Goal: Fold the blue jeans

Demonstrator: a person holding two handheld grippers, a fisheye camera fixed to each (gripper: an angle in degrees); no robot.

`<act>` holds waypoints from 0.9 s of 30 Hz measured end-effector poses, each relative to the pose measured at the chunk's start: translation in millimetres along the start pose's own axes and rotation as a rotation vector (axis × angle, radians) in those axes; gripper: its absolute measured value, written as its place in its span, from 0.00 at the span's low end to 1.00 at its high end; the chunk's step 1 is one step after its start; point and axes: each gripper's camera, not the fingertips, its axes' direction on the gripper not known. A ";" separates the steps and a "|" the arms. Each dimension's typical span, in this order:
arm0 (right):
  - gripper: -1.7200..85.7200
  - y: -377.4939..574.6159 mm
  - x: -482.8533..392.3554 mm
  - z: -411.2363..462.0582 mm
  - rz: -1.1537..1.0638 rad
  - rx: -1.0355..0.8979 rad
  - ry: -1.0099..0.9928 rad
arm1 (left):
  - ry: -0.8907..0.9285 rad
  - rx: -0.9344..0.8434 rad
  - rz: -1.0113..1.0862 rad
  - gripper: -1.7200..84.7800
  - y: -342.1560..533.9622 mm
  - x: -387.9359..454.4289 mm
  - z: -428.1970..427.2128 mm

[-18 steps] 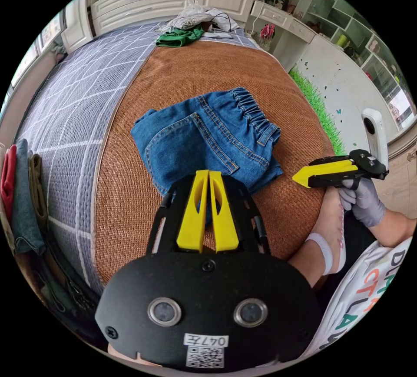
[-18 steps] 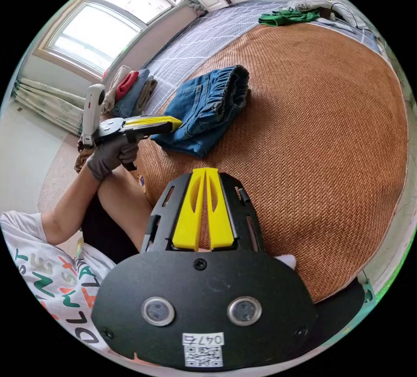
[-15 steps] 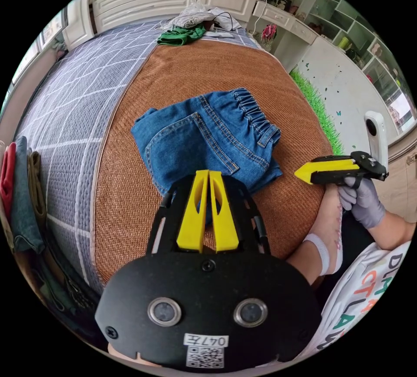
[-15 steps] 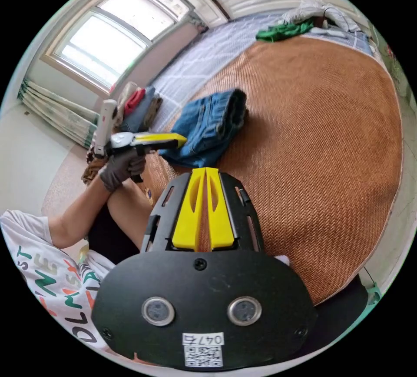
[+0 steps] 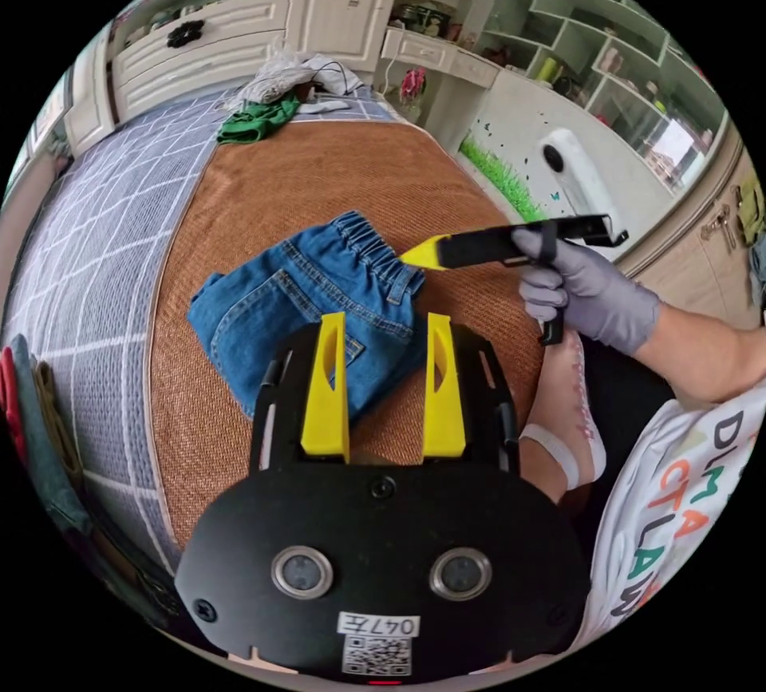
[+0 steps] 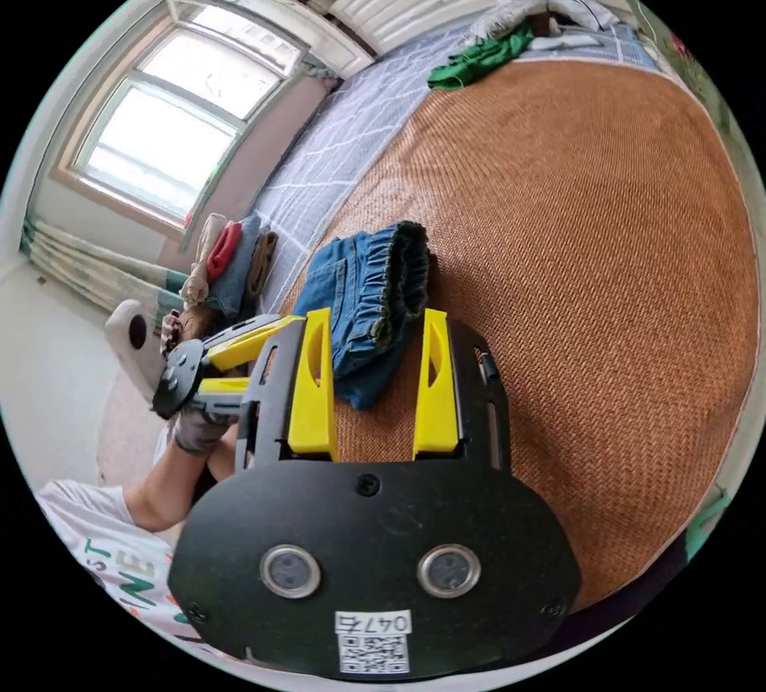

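in the left gripper view, the left gripper (image 5: 384, 325) with two yellow plastic jaws on a black frame has its jaws wide apart and holds nothing. its jaw tips stand over the near edge of the folded blue denim jeans (image 5: 307, 305), and i cannot tell if they touch the cloth. the jeans lie as a small packet on the orange-brown woven mat (image 5: 319, 173), with the gathered elastic waistband turned to the far right side. the right gripper (image 5: 427, 254) comes in from the right, held by a hand in a grey glove (image 5: 586, 297); its yellow tip is just at the waistband corner, and from this side i cannot tell how far its jaws are apart. beside the mat lies a grey quilted bedcover with white checks (image 5: 88, 245), and at the far end a crumpled green garment (image 5: 255, 120) rests.

in the right gripper view, the right gripper (image 6: 375, 325) also has its yellow jaws wide apart, with nothing between the pads. the jeans (image 6: 367, 297) show between the two jaws, their waistband end near the tips, on the same mat (image 6: 574, 245). the left gripper (image 6: 247, 345) shows at the left, partly hidden behind the black frame. a pile of folded clothes (image 6: 227, 261) lies by the bright window (image 6: 163, 145).
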 end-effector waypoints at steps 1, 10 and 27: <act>0.13 -6.0 6.9 8.7 0.041 -0.037 0.000 | -0.015 -0.004 0.008 0.19 0.7 3.1 1.1; 0.05 -25.1 -49.1 -23.0 -0.017 -0.008 -0.001 | -0.058 0.010 -0.027 0.23 23.4 5.6 9.2; 0.09 -63.9 -104.7 -35.5 -0.146 0.047 0.144 | 0.060 0.307 -0.510 0.08 171.2 -133.3 -40.2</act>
